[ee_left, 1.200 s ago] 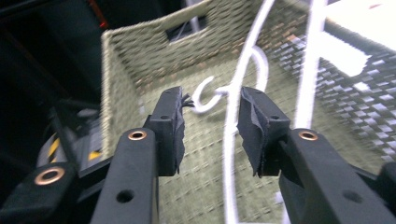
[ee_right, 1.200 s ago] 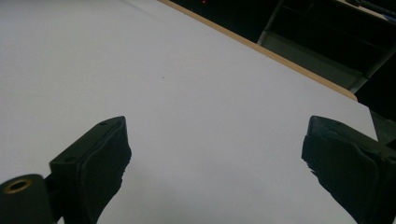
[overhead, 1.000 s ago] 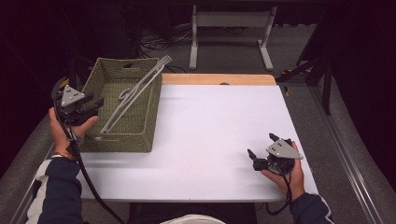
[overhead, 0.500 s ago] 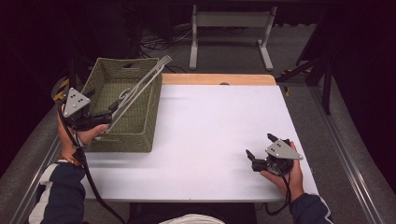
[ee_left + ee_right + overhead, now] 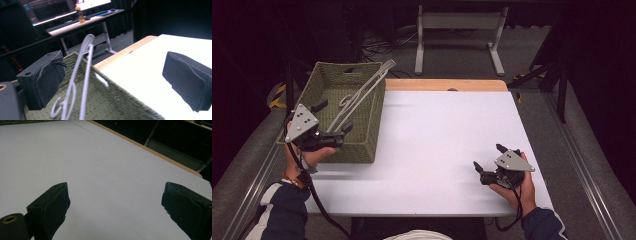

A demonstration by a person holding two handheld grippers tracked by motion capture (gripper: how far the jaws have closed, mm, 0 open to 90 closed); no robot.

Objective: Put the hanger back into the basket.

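A woven olive basket with straight walls and a slot handle sits at the upper left of the high view, on the left edge of the white tabletop, which has a pale wood strip along its far edge. Inside the basket lies a grey hanger of thin, smooth bars; its long end leans out over the far right corner of the rim, and its hook lies low in the basket.

The left tool hovers over the basket's near left part, jaws spread wide, holding nothing. In the left gripper view the hanger rises between the two padded black jaws, closer to the left one; whether it touches that jaw is hard to tell. The basket's bottom is cut off there.

The right tool sits at the lower right of the high view, low over bare tabletop, jaws wide apart and empty, well apart from the basket.
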